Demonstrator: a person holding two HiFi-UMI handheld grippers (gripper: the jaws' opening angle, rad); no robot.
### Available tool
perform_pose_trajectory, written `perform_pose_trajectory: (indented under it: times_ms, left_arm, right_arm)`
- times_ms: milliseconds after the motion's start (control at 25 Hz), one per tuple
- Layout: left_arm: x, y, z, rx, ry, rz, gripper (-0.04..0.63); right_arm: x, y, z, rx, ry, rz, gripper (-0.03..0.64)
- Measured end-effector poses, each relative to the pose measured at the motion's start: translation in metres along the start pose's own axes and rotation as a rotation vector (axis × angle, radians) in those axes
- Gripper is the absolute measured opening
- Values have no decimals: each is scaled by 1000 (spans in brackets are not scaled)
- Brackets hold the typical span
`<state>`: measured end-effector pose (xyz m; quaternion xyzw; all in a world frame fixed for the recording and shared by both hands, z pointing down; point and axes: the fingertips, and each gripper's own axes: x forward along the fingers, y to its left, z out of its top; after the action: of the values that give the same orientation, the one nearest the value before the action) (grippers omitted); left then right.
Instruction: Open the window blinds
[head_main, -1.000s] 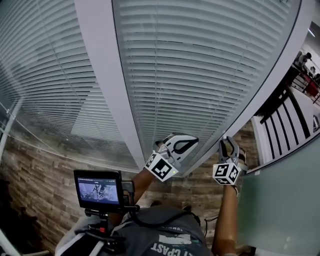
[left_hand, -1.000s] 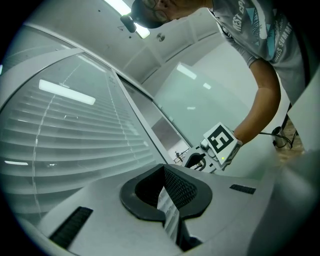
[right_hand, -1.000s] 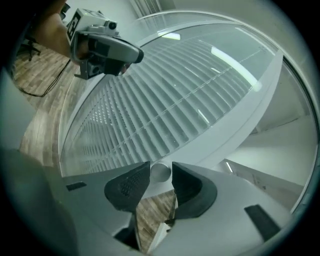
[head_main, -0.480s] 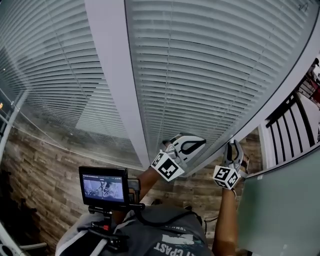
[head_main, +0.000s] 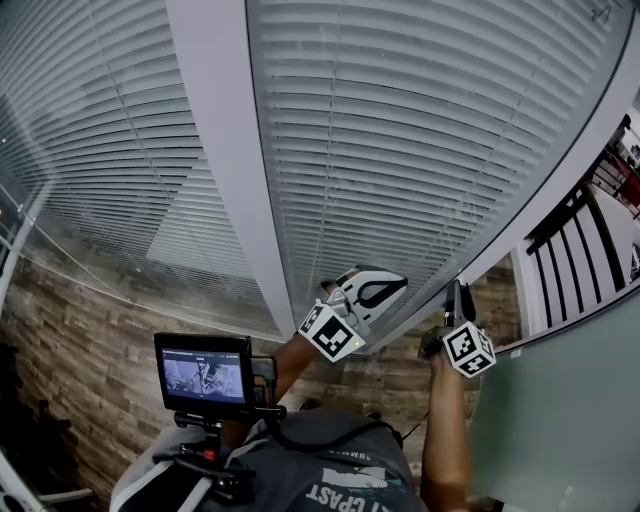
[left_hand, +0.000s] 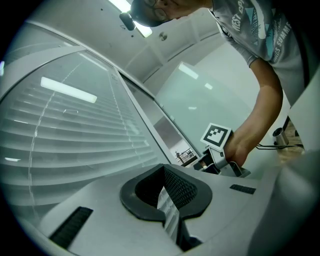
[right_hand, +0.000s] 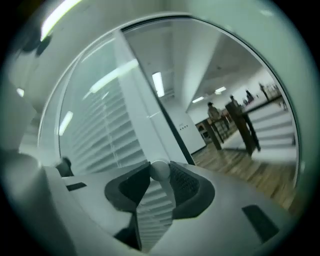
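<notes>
1. White slats of the window blinds (head_main: 400, 130) hang lowered across the whole pane, lying close over one another; a broad pale frame post (head_main: 225, 150) parts them from a second slatted pane on the left.
2. Grey and blunt, the left gripper (head_main: 385, 288) is raised near the lower edge of the blinds, just right of the post; its jaws stand very narrow, with only a thin slit of light between the dark pads and nothing in it.
3. Further right, the right gripper (head_main: 460, 300) sits at the dark sloping edge of the window frame; its jaws are pinched on a small whitish ball (right_hand: 160, 170) at their tips (it may be the end of a blind control, but the blur leaves that unsure).
4. Both grippers are near one another but apart; a bare forearm runs up to each.
5. Below them a small monitor (head_main: 200, 372) glows on its mount; a brick-patterned wall (head_main: 80, 340) lies under the window.
</notes>
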<state>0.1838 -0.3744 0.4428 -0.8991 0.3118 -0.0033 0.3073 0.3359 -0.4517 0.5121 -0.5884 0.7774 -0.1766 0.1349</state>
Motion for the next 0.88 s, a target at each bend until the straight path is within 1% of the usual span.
perform_pose_trajectory:
  times_ms: [40,80,120,160,200,240,280,320,360,440,480,520,560,600,680,720,800,880]
  left_arm:
    - [0,-1,-1,1,-1,-2,5]
    - [0,-1,-1,2,-1,-4,4]
    - [0,-1,-2,2,-1,-5,4]
    - [1,-2,-2,1,-1,-6,5]
    - [1,-2,-2,0,-1,-6,5]
    - [1,-2,-2,-2,-1,-6,5]
    - [1,-2,-1,-3,-2,-6,5]
    - [1,-2,1,-2,-3,-6,5]
    - [2,-2,3,-1,-4,-7,4]
    - [2,-2,5,1,-4,-8,5]
    - [2,-3,3,1,-2,-8,5]
    - [1,-3,2,0,0,-8,5]
    - [1,-3,0,-1,2,-7,5]
    - [0,-4,-1,-1,4,-7,5]
    - [-1,-5,-2,-1,7,-8,5]
    - [-1,-5,-2,-1,7,-8,5]
    - [-2,-3,-2,-2,10,-7,5]
    - [-3,-3,-3,-4,12,-4,5]
  right_arm:
    - [0,-3,-1,178,-22,18,95]
    - [0,-6,-2,334,-40,34,95]
    - [0,-9,-2,444,-50,45,97]
    - [1,-11,-3,494,-50,53,97]
    - [1,-11,-2,486,-43,65,97]
    - [2,-9,-1,430,-26,79,98]
    - [2,-6,0,330,1,91,100]
    - [1,-3,0,185,38,96,100]
    - [0,0,0,-5,76,89,99]
    - [-3,6,0,-423,139,39,104]
    - [-4,8,-1,-588,161,8,106]
    - [-5,9,-3,-685,178,-16,106]
    - [-5,9,-4,-706,186,-28,106]
    - [-5,8,-5,-665,186,-29,106]
    - [-4,6,-5,-527,169,-17,106]
    - [-4,6,-3,-475,155,-11,106]
    - [-1,8,3,-411,134,-3,106]
    - [3,8,3,-371,146,-7,106]
